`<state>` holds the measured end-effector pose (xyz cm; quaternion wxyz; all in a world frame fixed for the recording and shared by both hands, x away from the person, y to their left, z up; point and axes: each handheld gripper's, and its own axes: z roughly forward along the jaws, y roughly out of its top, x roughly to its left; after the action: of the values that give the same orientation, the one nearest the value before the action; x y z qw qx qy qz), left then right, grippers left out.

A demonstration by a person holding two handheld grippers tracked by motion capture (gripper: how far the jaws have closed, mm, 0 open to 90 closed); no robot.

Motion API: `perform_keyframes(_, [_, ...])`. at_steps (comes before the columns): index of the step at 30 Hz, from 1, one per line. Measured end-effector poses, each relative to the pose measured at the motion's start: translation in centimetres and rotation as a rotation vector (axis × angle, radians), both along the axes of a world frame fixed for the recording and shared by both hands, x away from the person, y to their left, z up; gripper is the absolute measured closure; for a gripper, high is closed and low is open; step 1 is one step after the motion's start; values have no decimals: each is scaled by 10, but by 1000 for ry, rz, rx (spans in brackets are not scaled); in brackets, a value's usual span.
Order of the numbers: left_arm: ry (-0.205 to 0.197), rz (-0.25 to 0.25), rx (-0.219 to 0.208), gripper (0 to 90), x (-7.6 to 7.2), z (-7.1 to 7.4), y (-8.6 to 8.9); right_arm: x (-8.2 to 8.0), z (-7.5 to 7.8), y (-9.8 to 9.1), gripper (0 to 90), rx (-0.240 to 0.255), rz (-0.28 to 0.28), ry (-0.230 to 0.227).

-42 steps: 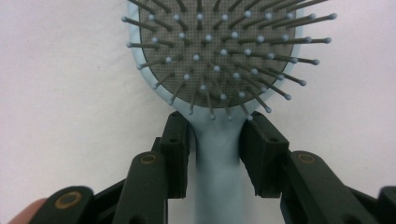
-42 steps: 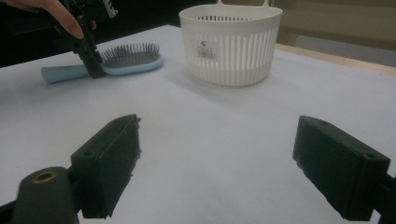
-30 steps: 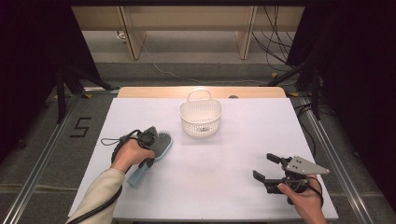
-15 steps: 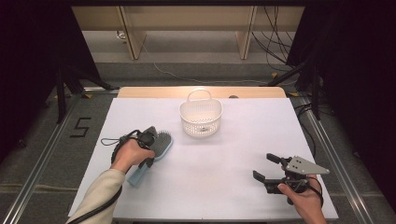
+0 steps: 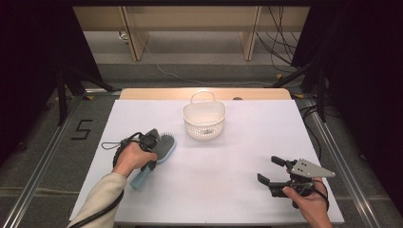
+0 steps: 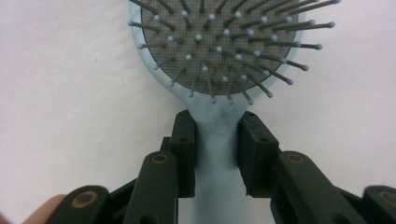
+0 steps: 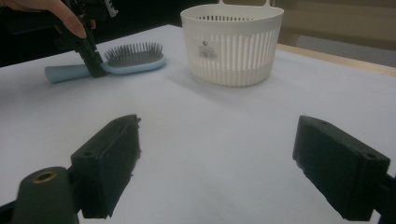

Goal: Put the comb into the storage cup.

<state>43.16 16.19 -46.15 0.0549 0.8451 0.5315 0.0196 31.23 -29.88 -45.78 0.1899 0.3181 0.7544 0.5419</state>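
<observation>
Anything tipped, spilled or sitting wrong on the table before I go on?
Nothing stands out. The white basket stands upright at the far middle of the table. The blue hairbrush lies flat, bristles up, with the left claw closed on its neck. The right claw is open over bare tabletop.

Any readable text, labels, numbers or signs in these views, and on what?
"5": dark numeral on the grey floor left of the table.
Sticker on the white basket, with a small logo and barcode: print too small to read.

White table (image 5: 228,180), light-blue hairbrush (image 5: 159,151) lying near white basket (image 5: 204,121)
</observation>
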Motion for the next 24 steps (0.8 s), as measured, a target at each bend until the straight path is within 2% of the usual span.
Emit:
perform_keyframes(13, [-10,7,-23,698,-1,0,3,0,0,0,155,5,1,-1])
perform_keyframes(24, [-19,6,-25,699,-2,0,4,0,0,0,155,3,0,-1])
